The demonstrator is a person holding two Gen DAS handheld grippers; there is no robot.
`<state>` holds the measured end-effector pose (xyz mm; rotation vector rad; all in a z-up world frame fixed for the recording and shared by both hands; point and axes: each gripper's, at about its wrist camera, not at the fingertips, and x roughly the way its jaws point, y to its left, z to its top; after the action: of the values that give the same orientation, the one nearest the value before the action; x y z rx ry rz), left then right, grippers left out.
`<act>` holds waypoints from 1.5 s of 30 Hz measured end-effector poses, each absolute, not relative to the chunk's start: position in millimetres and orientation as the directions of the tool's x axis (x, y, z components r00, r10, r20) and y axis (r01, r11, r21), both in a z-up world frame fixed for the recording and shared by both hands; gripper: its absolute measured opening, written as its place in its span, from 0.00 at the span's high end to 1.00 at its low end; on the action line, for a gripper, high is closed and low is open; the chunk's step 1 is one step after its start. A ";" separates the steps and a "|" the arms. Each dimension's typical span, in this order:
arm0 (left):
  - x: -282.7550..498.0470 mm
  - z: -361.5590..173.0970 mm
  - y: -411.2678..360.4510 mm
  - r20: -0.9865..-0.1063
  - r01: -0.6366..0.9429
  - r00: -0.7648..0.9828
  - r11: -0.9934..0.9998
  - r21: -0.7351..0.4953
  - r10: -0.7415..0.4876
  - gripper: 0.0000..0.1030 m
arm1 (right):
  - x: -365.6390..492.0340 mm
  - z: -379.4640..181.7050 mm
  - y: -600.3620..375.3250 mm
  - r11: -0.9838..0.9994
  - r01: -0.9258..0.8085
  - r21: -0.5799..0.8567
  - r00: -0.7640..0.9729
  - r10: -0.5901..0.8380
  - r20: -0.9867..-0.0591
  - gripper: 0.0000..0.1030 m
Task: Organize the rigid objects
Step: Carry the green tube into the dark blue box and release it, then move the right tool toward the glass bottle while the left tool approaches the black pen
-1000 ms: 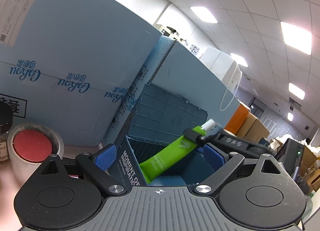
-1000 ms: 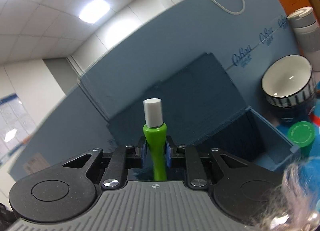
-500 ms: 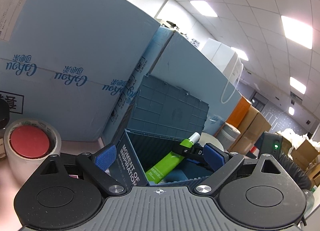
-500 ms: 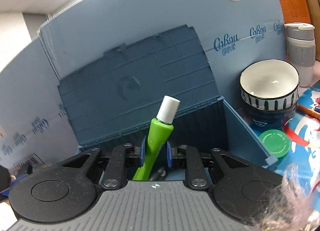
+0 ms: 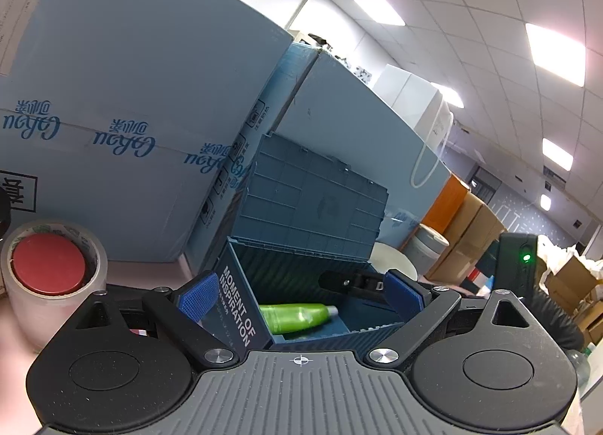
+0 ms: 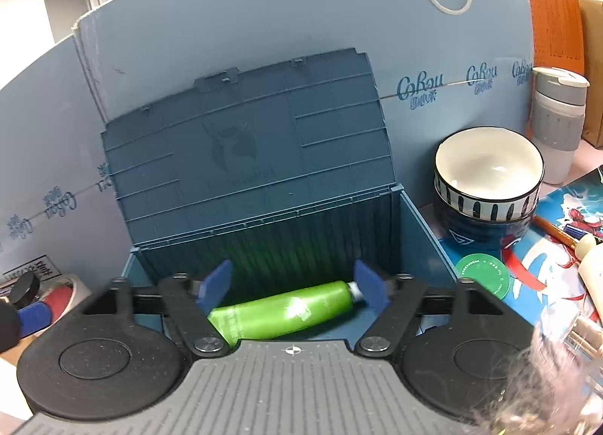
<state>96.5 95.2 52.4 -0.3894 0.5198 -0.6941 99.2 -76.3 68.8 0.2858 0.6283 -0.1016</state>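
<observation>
"cobou" cartons (image 6: 264,20) behind blue bin (image 6: 422,224)

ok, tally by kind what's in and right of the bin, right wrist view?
Green plastic tube in blue plastic bin: 1
Stacked ceramic bowls: 2
Green round lid: 1
Grey-white travel mug: 1
Total: 5

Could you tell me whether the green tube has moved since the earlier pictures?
Yes. The green tube went from upright in the right tool to lying flat inside the blue storage box.
</observation>
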 end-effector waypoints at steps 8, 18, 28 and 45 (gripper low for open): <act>94.6 54.0 95.6 -0.314 0.507 0.650 0.703 -0.499 -0.692 0.07 | 81.6 87.8 -81.7 0.946 0.159 0.283 0.838 0.023 -0.546 0.19; 90.3 57.1 96.1 -0.301 0.519 0.652 0.699 -0.492 -0.696 0.07 | 41.7 112.2 -86.8 0.931 0.125 0.343 0.901 0.039 -0.433 0.17; 82.7 63.5 91.0 -0.294 0.536 0.654 0.701 -0.470 -0.697 0.07 | -9.7 117.9 -96.3 0.907 0.138 0.399 0.955 -0.015 -0.297 0.16; 47.7 73.0 54.2 -0.219 0.738 0.499 0.544 -0.399 -0.838 0.02 | -125.0 97.9 -172.5 0.847 0.280 0.452 0.960 -0.236 -0.151 0.11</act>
<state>47.7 54.2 73.0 -0.2677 0.4128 -0.9673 -125.0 -172.5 97.9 0.4894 0.0911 -0.2723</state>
